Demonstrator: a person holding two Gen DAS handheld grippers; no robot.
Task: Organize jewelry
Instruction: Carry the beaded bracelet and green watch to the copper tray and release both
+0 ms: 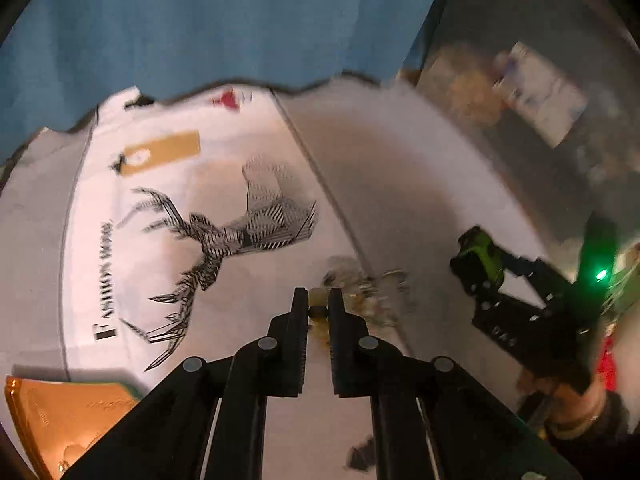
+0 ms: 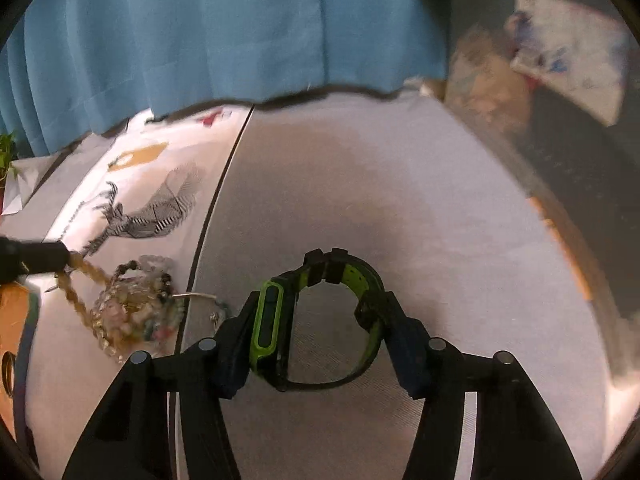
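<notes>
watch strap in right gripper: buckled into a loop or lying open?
Buckled. The watch forms a closed ring, strap ends joined at the top, between the right gripper's fingers.

Left claw (image 1: 318, 304) pinched shut; right claw (image 2: 320, 312) clamped half-wide.

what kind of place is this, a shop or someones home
Probably a home room: a blue curtain hangs behind the cloth-covered table, a printed shopping bag lies flat on it, and soft clutter sits at the right.
</notes>
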